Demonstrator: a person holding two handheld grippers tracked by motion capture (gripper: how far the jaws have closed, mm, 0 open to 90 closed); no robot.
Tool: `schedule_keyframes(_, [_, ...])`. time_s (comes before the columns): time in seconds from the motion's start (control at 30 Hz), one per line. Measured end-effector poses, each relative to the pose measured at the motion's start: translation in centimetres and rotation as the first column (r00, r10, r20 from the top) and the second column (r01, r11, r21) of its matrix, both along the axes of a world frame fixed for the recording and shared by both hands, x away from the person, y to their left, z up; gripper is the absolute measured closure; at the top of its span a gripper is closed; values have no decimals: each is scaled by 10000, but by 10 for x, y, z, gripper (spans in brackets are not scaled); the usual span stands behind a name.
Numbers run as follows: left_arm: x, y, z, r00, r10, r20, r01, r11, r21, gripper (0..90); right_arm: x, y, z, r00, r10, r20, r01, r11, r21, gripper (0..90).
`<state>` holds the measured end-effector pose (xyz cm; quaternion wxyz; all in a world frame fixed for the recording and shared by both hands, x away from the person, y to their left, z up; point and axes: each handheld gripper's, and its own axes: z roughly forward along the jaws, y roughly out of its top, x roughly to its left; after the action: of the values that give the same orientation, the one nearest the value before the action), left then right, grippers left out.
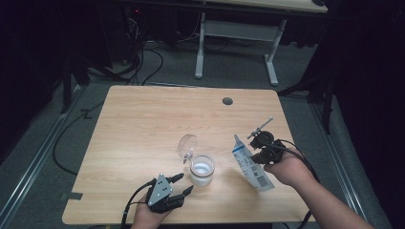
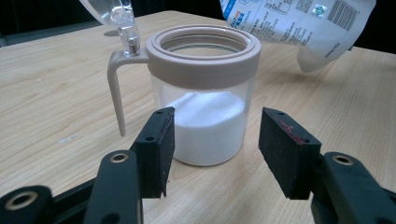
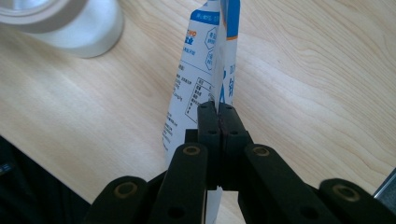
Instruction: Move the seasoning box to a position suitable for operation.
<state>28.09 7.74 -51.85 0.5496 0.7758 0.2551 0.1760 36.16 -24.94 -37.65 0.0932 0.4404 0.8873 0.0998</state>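
A clear jar [image 1: 202, 170] with a beige rim and a flipped-up lid [image 1: 187, 146] stands near the table's front centre, about a third full of white powder. In the left gripper view the jar [image 2: 204, 98] sits just beyond my left gripper [image 2: 215, 151], whose jaws stand open a little short of its sides. My left gripper [image 1: 184, 183] lies low at the front, left of the jar. My right gripper [image 1: 259, 155] is shut on a white and blue pouch [image 1: 250, 163], held to the right of the jar. In the right gripper view the jaws [image 3: 218, 122] pinch the pouch [image 3: 205, 70] by its edge.
The wooden table [image 1: 143, 119] has a cable hole [image 1: 227, 101] near its far edge. Behind it stand a white desk frame [image 1: 239, 33] and loose cables on the grey floor. The person's forearms come in over the front edge.
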Motion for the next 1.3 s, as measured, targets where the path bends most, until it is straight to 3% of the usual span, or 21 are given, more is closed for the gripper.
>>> schedule_keyframes(0.17, [0,0,0,10000,20,0,-20,10000,-23,463,7,-12,-4,9984,-564,-37,564,9984,62,900])
schedule_keyframes(0.33, [1,0,0,10000,50,-32,-50,10000,-18,463,16,-21,-8,9973,-730,-34,730,9973,-52,900])
schedule_keyframes(0.67, [1,-1,0,10000,31,-30,-31,10000,-26,463,32,-23,-16,9955,-939,147,941,9954,-155,900])
schedule_keyframes(0.83, [1,0,0,10000,49,-22,-49,10000,-54,463,36,-21,-23,9937,-1055,372,1052,9944,111,900])
schedule_keyframes(1.1, [1,-1,0,10000,58,-49,-58,10000,-41,462,30,-21,-27,9859,-1070,1283,968,9918,836,900])
schedule_keyframes(1.3, [1,-2,-1,10000,74,-55,-74,10000,28,463,18,-28,-26,9653,-1410,2198,1033,9792,1744,900])
